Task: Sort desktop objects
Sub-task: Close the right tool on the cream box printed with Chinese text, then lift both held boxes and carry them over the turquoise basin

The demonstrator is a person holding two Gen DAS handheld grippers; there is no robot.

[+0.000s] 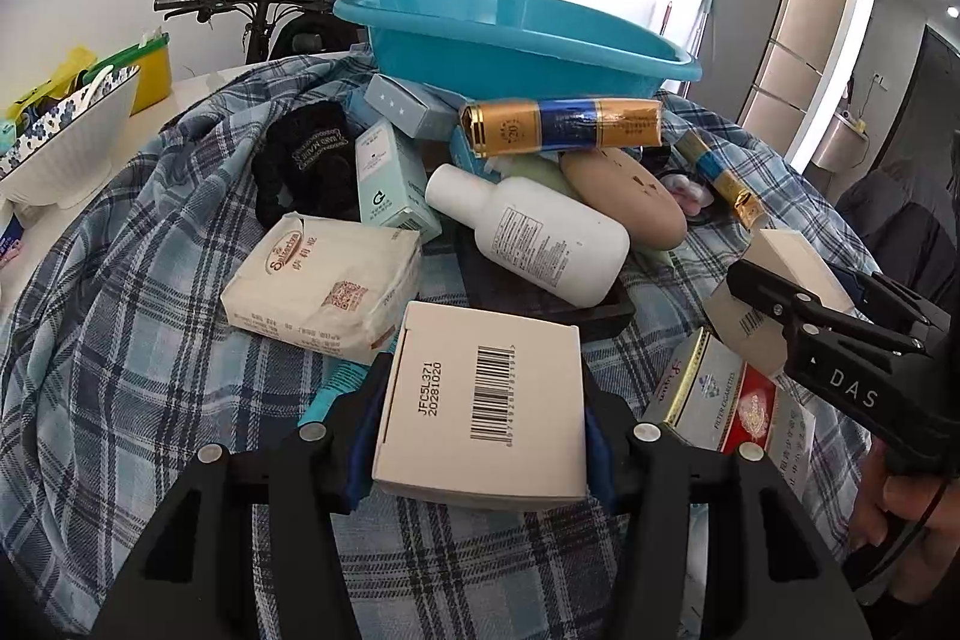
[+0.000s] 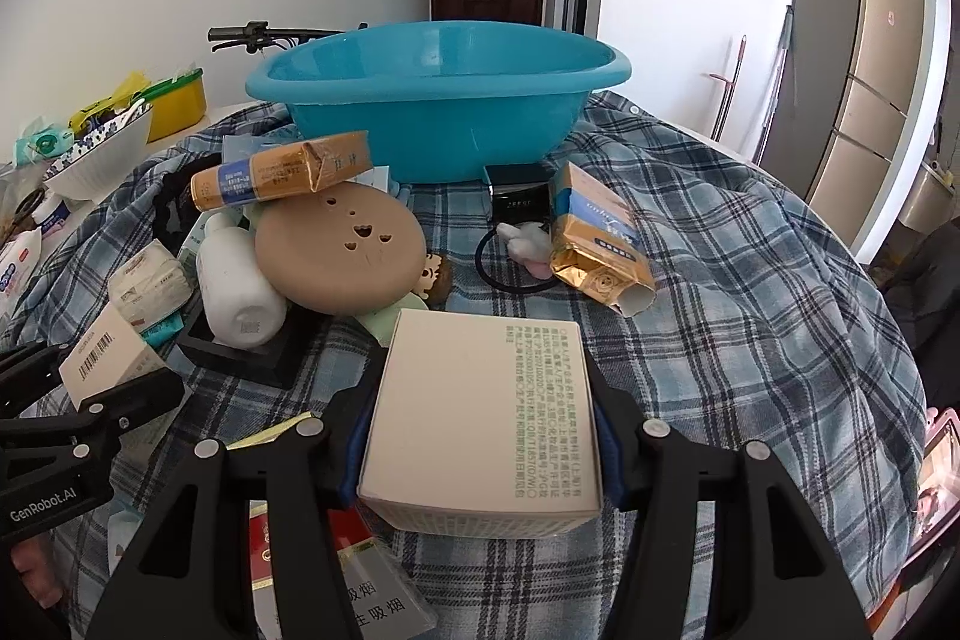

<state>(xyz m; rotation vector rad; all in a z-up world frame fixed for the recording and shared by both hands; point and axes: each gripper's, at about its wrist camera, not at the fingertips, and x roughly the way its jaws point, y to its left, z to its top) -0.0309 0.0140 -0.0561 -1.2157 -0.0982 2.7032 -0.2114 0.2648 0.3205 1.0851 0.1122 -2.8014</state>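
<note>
Left wrist view has the left gripper (image 1: 483, 451) clamped on a cream box with a barcode (image 1: 483, 403), its blue-padded fingers (image 1: 360, 451) pressing both side faces and holding it over the plaid cloth (image 1: 120, 340). Right wrist view shows the right gripper (image 2: 480, 460) likewise closed on a second cream box (image 2: 486, 412), printed text running down its right edge. Beyond the left gripper's box lies a white bottle (image 1: 534, 235) on its side atop a dark tray (image 1: 540, 301), with a wrapped tissue pack (image 1: 324, 283) to its left and a red and white cigarette carton (image 1: 732, 400) to the right, just beside the right gripper. Farther back, a gold and blue tube (image 1: 561, 125) rests across a tan oval pad (image 1: 624, 196), and a pale teal box (image 1: 390, 178) leans beside a black hair tie (image 1: 306, 166). At the rear of the pile stands a blue basin (image 1: 510, 40). Off the cloth to the left sits a patterned bowl (image 1: 66, 142).
</note>
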